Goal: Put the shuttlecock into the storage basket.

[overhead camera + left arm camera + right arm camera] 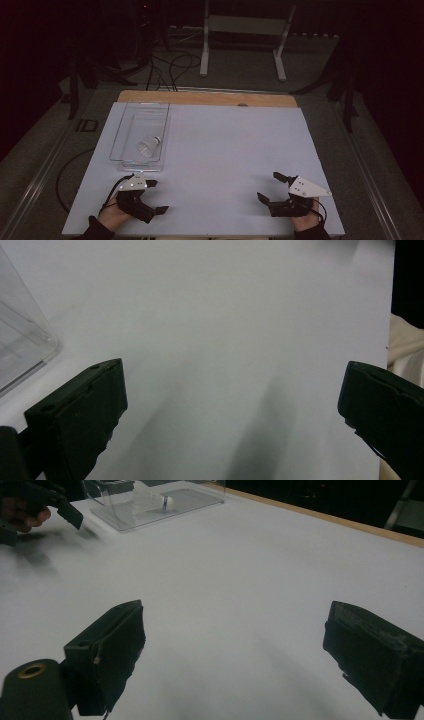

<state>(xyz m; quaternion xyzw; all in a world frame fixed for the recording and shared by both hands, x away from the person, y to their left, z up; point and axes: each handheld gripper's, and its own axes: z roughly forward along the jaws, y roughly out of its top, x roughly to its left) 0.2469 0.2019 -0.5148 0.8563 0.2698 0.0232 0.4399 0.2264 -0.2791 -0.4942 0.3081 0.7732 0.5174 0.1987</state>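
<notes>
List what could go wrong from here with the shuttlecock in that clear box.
1. The shuttlecock lies inside the narrow clear box; the wide-open left tongs might catch a wall going in.
2. The box looks light and could slide on the smooth white table if nudged.
3. The feathers could be crushed if gripped there.

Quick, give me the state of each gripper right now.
Left gripper: open, holding nothing, near the clear box with the shuttlecock.
Right gripper: open, holding nothing, over the white table.
</notes>
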